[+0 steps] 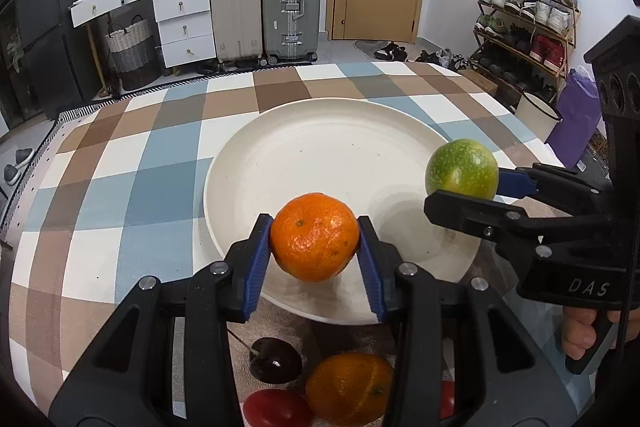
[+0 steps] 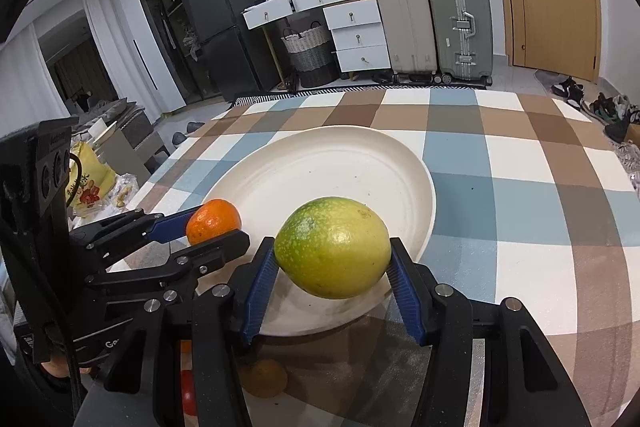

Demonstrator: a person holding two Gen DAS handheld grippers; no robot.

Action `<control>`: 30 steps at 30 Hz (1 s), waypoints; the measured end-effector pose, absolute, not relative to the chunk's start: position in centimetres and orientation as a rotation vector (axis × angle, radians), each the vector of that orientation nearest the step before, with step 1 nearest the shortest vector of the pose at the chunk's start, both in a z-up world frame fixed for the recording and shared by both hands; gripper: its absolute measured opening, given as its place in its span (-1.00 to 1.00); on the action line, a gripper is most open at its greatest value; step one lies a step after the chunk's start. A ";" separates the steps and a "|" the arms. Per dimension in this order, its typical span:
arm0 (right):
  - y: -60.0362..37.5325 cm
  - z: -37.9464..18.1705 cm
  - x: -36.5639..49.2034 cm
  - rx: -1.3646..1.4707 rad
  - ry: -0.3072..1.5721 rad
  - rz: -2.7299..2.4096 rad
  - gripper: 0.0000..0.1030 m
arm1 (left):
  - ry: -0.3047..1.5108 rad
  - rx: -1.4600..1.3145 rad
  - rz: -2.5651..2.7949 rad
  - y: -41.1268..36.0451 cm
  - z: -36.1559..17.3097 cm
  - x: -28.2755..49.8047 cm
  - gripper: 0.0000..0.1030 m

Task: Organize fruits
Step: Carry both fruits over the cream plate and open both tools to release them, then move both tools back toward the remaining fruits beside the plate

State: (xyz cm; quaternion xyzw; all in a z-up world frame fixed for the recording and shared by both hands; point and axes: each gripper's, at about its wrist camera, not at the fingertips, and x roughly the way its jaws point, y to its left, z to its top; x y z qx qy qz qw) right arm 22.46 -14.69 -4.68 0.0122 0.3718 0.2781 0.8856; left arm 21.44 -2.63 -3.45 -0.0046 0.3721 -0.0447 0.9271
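My left gripper [image 1: 315, 239] is shut on an orange tangerine [image 1: 315, 235], held just above the near rim of a big white plate [image 1: 320, 147]. In the right wrist view the same tangerine [image 2: 213, 220] shows at the plate's left edge. My right gripper [image 2: 333, 259] is shut on a green-yellow round fruit [image 2: 333, 247] above the near part of the plate [image 2: 320, 167]. From the left wrist view that green fruit [image 1: 462, 166] hangs over the plate's right rim, with the right gripper [image 1: 468, 187] around it. The inside of the plate is bare.
Below the left gripper lie a dark cherry [image 1: 276, 359], another orange [image 1: 348, 387] and a red fruit [image 1: 276, 409] on the table's near edge. A checked cloth [image 1: 120, 187] covers the table. Suitcases [image 1: 290, 7], drawers and a shoe rack [image 1: 524, 23] stand beyond.
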 end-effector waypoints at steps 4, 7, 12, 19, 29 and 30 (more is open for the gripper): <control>-14.6 -4.7 22.5 0.035 0.774 0.579 0.07 | 0.774 -0.026 -0.095 -2.3 -3.5 21.4 -0.25; -14.8 -4.4 22.2 0.040 0.742 0.572 0.21 | 0.777 -0.035 -0.086 -2.1 -3.5 21.5 -0.24; -15.8 -2.7 21.0 0.056 0.655 0.575 0.70 | 0.733 -0.036 -0.053 -1.4 -2.4 20.6 0.50; -17.7 -1.8 20.3 0.097 0.633 0.554 0.99 | 0.703 -0.080 -0.026 0.7 -1.2 18.5 0.93; -18.3 -1.6 18.4 0.056 0.658 0.565 0.99 | 0.683 -0.064 -0.031 1.1 -0.2 13.9 0.97; -18.3 -1.5 18.2 0.052 0.657 0.560 0.99 | 0.685 -0.061 -0.031 1.1 -0.2 13.4 0.97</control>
